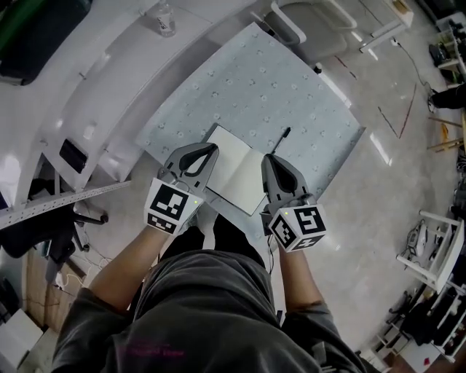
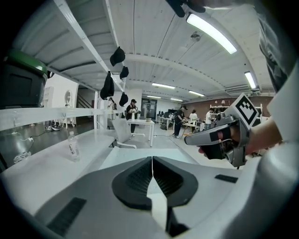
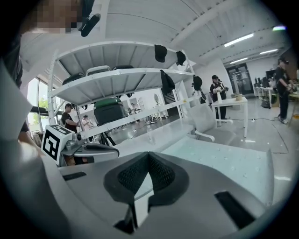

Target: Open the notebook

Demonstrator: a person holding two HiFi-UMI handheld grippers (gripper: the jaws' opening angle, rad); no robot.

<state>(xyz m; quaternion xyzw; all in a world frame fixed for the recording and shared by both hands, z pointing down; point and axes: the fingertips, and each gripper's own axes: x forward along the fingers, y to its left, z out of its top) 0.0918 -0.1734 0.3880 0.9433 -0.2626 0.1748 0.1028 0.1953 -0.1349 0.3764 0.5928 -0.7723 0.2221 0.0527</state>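
Dark fabric of the person's shirt (image 1: 204, 306) fills the bottom of the head view, and both forearms reach up the frame from it. Each hand carries one of the tongs, with a marker cube at its rear: left cube (image 1: 171, 206), right cube (image 1: 300, 227). The left tongs (image 1: 212, 148) sit left of centre and the right tongs (image 1: 268, 159) sit right of centre, both pointing towards the top of the frame. In the left gripper view the two black ribbed pads (image 2: 138, 179) meet along a single centre line, so the left tongs are fully closed with nothing between them. In the right gripper view the pads (image 3: 164, 173) likewise meet at their tips, so the right tongs are closed and empty. The notebook (image 1: 237, 175) lies open at the centre of the head view, between the two tongs. Its pale blank pages face up and a fold runs down the middle. It rests on the near part of the desk (image 1: 291, 95), whose blue-grey top carries a regular pattern of small marks. The left tip overlaps the notebook's left edge in the picture, but contact cannot be confirmed. A thin dark stick-shaped object (image 1: 282, 138) lies just beyond the notebook's right page. A clear bottle (image 1: 164, 18) stands on the white shelf unit (image 1: 109, 65) at upper left. A white chair (image 1: 313, 33) stands at top centre.
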